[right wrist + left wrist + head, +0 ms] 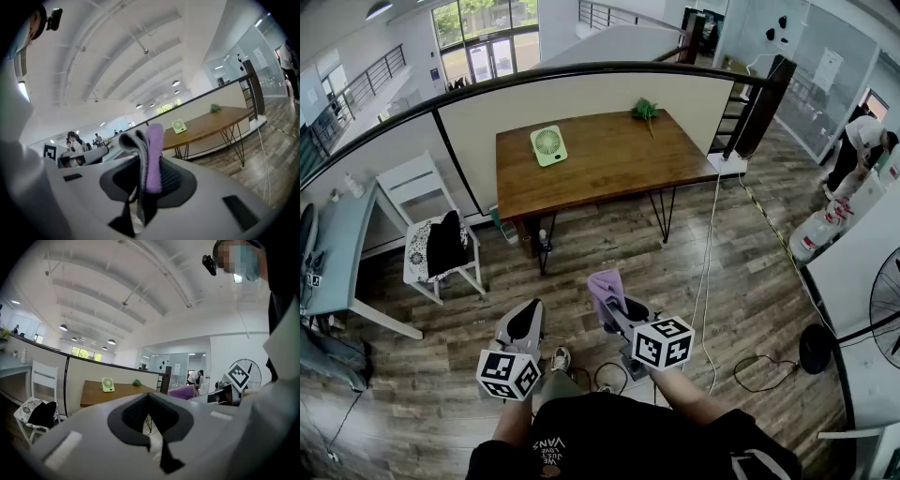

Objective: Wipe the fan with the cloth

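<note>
Judging by the layout, the step in hand is the approach: walk to the wooden table [609, 173] at twelve o'clock, then steady the fan [548, 145] before wiping, since it looks light. It stands upright near the table's ten o'clock corner, small, pale green and square with a round grille. The right gripper [149, 174] is clamped on the folded purple-grey cloth [151, 154]. The left gripper [151, 422] has its jaws together and empty.

One green fan [548, 145], one purple cloth [605, 288], one wooden table [609, 169].
</note>
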Motion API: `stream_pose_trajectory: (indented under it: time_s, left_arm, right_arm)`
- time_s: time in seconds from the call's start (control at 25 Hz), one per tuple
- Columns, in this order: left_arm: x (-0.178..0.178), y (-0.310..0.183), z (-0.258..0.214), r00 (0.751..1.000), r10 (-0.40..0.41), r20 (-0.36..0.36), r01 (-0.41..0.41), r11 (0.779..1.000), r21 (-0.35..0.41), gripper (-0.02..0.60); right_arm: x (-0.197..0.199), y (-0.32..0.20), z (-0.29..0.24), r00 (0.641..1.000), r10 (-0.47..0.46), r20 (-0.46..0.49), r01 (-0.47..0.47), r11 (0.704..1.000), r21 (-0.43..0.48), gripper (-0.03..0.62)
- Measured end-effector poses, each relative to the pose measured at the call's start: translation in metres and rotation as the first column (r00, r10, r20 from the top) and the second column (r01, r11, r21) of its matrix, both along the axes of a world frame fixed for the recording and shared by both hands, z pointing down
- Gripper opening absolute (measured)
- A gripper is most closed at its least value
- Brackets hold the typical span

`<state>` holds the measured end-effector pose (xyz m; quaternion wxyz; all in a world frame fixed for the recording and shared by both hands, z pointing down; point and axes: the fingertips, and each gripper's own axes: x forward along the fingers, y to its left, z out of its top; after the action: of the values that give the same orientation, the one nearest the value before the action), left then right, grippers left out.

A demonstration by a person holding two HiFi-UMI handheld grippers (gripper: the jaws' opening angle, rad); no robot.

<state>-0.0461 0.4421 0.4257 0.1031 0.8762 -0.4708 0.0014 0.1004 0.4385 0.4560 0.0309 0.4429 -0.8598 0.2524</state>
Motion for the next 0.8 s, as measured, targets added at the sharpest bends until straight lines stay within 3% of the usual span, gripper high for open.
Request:
stream_pose_trajectory:
  time_s: [0.32,0.8]
  left_arm:
    - [-0.016,-0.047,0.004,1.000,0.014,-0.024,-0.014,1.000,0.008,0.012]
    - [-0.075,-0.174,0.014,0.995,0.092,-0.038,-0.093,0.995,-0.036,0.014]
  right_arm:
    - [-0.016,-0.044,-0.002,0.999,-0.002,0.041,0.002,1.000,0.013,0.101]
    - [-0.072,-0.161,0.001,0.996,0.083,0.032,-0.082,0.997,-0.012,0.101]
